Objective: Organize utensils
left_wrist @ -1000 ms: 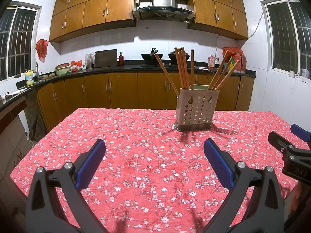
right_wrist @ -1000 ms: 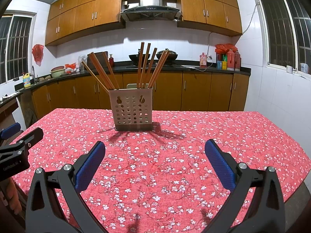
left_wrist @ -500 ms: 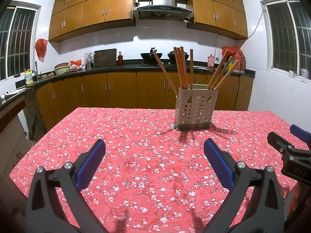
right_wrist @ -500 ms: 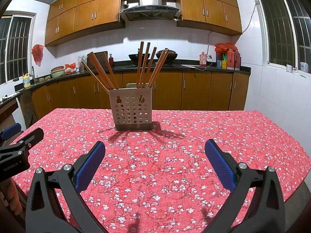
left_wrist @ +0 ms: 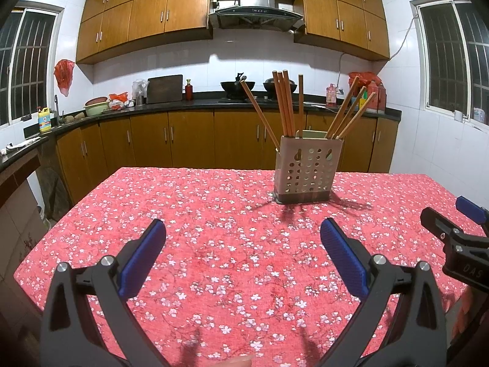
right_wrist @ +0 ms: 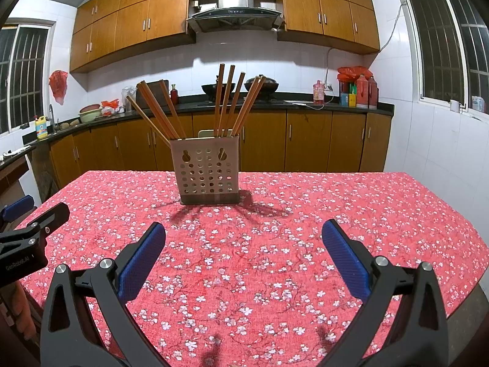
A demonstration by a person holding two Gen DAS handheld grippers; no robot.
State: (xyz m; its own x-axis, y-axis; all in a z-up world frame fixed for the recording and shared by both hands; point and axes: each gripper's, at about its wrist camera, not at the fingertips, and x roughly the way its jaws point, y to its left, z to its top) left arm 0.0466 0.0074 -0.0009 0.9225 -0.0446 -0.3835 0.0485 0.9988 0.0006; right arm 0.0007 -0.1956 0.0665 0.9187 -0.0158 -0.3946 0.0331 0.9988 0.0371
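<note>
A perforated metal utensil holder (left_wrist: 307, 171) (right_wrist: 208, 173) stands upright on the red floral tablecloth (left_wrist: 214, 244) (right_wrist: 305, 220), past the table's middle. Several wooden chopsticks (left_wrist: 285, 107) (right_wrist: 226, 101) lean in it, fanned left and right. My left gripper (left_wrist: 243, 241) hovers open over the near side of the table, nothing between its blue pads. Equally open and empty, my right gripper (right_wrist: 243, 241) hangs above the cloth short of the holder. In each wrist view the other gripper's tip shows at the edge: the right gripper (left_wrist: 440, 217) and the left gripper (right_wrist: 45, 214).
Wooden cabinets and a dark counter (left_wrist: 183, 104) run along the back wall and left side, carrying woks, bottles and bowls. Windows flank the room. The table's far edge lies just behind the holder; its right edge (right_wrist: 476, 263) curves near my right gripper.
Both views have crept slightly; the holder sits a touch higher and further off in the left wrist view. Both grippers stay open and empty.
</note>
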